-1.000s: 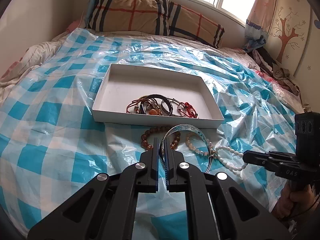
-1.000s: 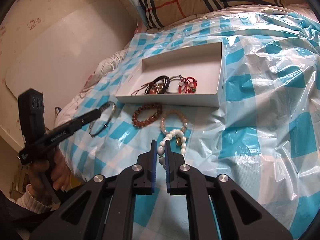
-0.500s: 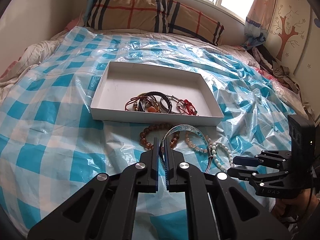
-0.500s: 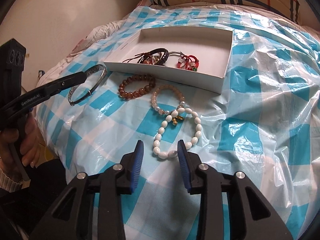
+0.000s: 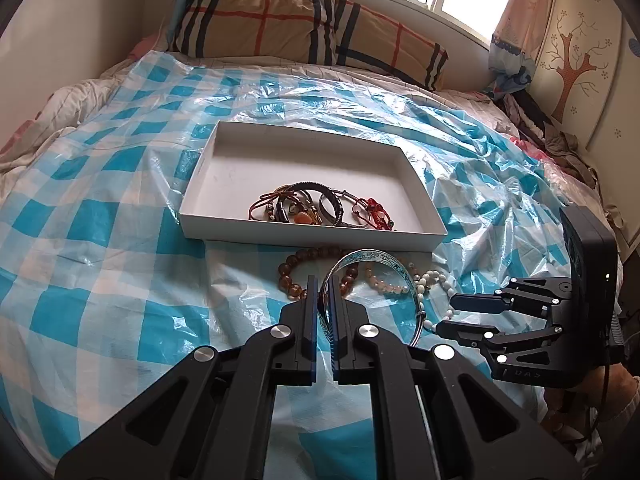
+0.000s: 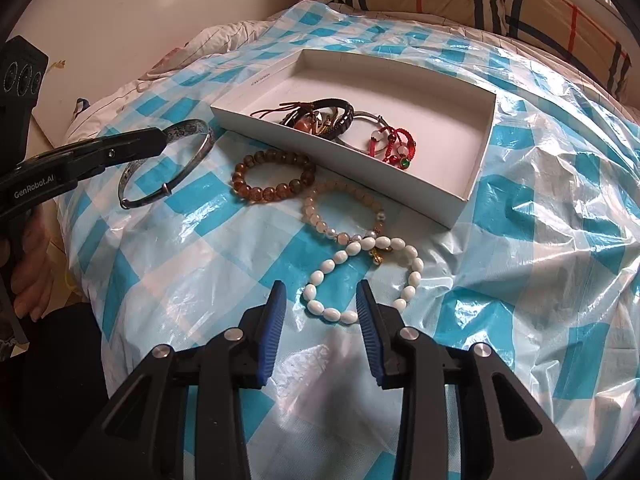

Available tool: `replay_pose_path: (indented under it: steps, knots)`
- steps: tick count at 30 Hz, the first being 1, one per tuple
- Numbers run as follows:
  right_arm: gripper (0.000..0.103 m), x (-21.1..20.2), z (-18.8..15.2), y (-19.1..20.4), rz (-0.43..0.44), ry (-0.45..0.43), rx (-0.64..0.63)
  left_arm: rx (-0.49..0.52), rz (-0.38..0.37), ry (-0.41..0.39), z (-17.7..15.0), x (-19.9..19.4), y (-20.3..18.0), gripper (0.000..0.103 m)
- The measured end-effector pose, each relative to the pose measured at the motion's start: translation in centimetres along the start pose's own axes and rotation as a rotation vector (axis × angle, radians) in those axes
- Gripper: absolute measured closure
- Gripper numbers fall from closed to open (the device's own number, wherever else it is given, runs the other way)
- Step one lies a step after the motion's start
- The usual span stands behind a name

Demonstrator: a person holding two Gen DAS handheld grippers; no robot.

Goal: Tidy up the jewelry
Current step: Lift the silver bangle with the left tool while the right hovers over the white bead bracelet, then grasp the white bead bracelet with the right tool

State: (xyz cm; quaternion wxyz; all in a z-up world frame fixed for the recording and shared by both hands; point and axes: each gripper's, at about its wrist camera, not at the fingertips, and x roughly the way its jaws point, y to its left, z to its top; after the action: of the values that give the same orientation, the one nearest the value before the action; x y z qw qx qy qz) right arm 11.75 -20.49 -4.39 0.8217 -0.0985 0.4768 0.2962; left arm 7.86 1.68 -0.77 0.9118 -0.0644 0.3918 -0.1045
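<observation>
**Q:** Where does the white oval-bead bracelet (image 6: 362,276) lie relative to the right gripper (image 6: 322,312)?

**A:** Flat on the bed's blue-checked plastic sheet (image 6: 540,240), directly ahead of the fingers (image 6: 276,312), which stand moderately apart and empty. Its near arc falls between the fingertips; the loop's longer span runs up and to the right.

**Q:** And the left gripper (image 5: 324,300)?

**A:** Its fingers are pinched narrowly on the rim of an engraved silver bangle (image 5: 372,264), lifted on edge near the bed's front edge.

**Q:** What surrounds the target?

**A:** A pale pink bead bracelet (image 6: 340,216) touches its far side; a brown bead bracelet (image 6: 272,176) lies beyond. The shallow white cardboard tray (image 6: 476,168), already holding several bracelets (image 6: 332,120), sits just behind. A careless pinch may drag the pink one along.
</observation>
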Motion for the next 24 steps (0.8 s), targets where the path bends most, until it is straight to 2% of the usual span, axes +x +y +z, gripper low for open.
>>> replay_pose_path:
  steps: [5, 8, 10, 11, 14, 17, 21, 24]
  knots:
    - [0.067, 2.7, 0.1, -0.5, 0.055, 0.055, 0.019, 0.005, -0.001, 0.003, 0.0, -0.1, -0.2, 0.098]
    - [0.095, 2.7, 0.2, 0.0, 0.081, 0.06, 0.009, 0.001, -0.001, 0.001, 0.1, -0.1, -0.2, 0.098]
    - [0.095, 2.3, 0.0, 0.3, 0.112, 0.052, 0.025, 0.0, -0.001, 0.001, 0.1, -0.1, -0.2, 0.098]
    - [0.095, 2.0, -0.1, 0.0, 0.157, 0.042, 0.064, 0.0, -0.001, -0.002, 0.1, -0.1, -0.3, 0.098]
    - [0.095, 0.9, -0.6, -1.6, 0.32, -0.015, 0.221, -0.001, 0.0, -0.007, 0.1, -0.2, -0.2, 0.098]
    - [0.095, -0.9, -1.2, -3.1, 0.463, -0.111, 0.368, -0.004, 0.0, -0.013, 0.1, -0.3, 0.0, 0.098]
    - [0.095, -3.2, -1.9, -4.6, 0.617, -0.252, 0.494, -0.004, 0.0, -0.021, 0.3, -0.7, -0.1, 0.098]
    - [0.094, -4.2, -1.7, -5.0, 0.696, -0.315, 0.542, -0.002, 0.002, -0.03, 0.5, -1.1, -0.2, 0.098]
